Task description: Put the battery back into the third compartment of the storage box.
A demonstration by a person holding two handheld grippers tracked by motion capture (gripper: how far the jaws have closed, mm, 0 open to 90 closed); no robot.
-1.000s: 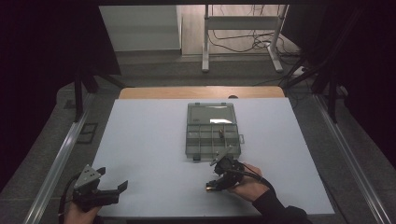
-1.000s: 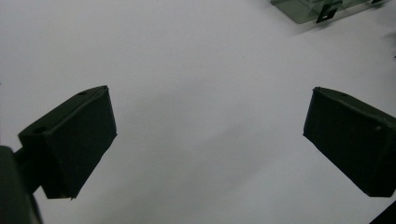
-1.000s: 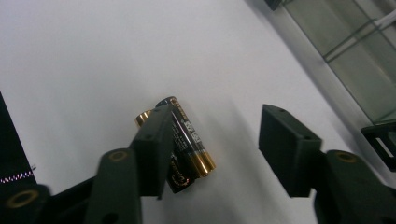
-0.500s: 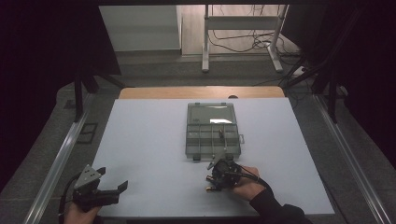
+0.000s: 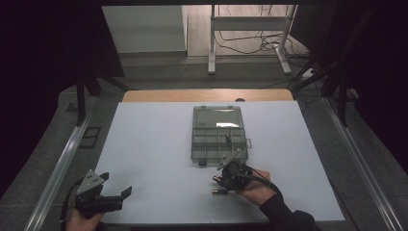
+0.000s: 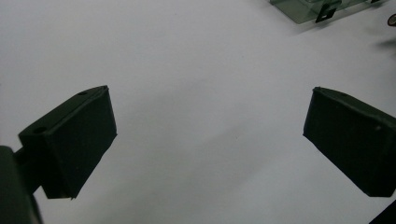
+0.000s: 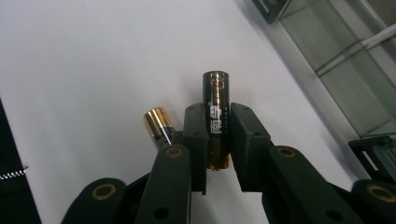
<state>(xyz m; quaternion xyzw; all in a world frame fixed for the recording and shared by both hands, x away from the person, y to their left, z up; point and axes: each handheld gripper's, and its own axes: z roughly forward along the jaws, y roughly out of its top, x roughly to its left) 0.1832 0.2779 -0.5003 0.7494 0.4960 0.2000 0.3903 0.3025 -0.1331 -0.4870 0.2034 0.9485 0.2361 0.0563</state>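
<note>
The right tool point(image 7: 217, 140) has matt black plastic jaws with brass-coloured rivets in its links, and between them sits a battery point(image 7: 215, 116) with a glossy black wrap, pale lettering and a shiny gold-coloured end. Just beside that tool's left jaw lies a second battery point(image 7: 158, 126), its metallic gold wrap gleaming. The bench point(image 5: 154, 144) under both is smooth, matt and white. Ahead of the right tool stands a compartment box point(image 5: 219, 134) of clear, greyish glossy plastic. The left tool point(image 6: 210, 140) carries dull black, rubbery-looking pads.
</note>
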